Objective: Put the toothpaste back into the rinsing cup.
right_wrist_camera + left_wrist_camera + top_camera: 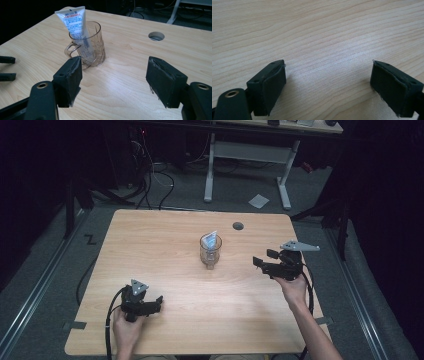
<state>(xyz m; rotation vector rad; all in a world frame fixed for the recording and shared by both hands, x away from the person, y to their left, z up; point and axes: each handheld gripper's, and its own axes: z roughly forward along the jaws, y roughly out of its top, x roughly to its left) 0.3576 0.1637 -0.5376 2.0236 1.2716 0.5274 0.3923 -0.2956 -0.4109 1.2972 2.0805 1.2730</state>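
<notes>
1. Near the middle of the high view, slightly above centre, a clear glass mug [210, 252] stands upright on the wooden table [165, 245]; a white tube [212, 240] leans inside it, its flat end rising above the rim.
2. Lower left of the same view: the left gripper [159, 301] lies low over the table, held in the person's left hand [126, 330], well apart from the mug. Its jaw spacing cannot be judged from this height.
3. Right of centre in the same view: the right gripper [261, 262], held in the right hand [292, 287], points toward the mug with a stretch of bare table between them. A round hole [238, 226] lies in the table near its far edge.
4. Left gripper view: the two black jaws rise from the lower corners, set wide apart, with nothing between them. Bare wood grain of the table [317, 32] lies behind them.
5. Right gripper view: the jaws stand wide apart and hold nothing. The mug [93, 53] sits in the upper left of the frame, just beyond the left jaw, its handle turned to the frame's left. The tube [74, 21] stands tilted in it, printed face toward the camera. The round hole [156, 36] appears at upper right. The left gripper's jaw tips [7, 68] enter at the left edge.
</notes>
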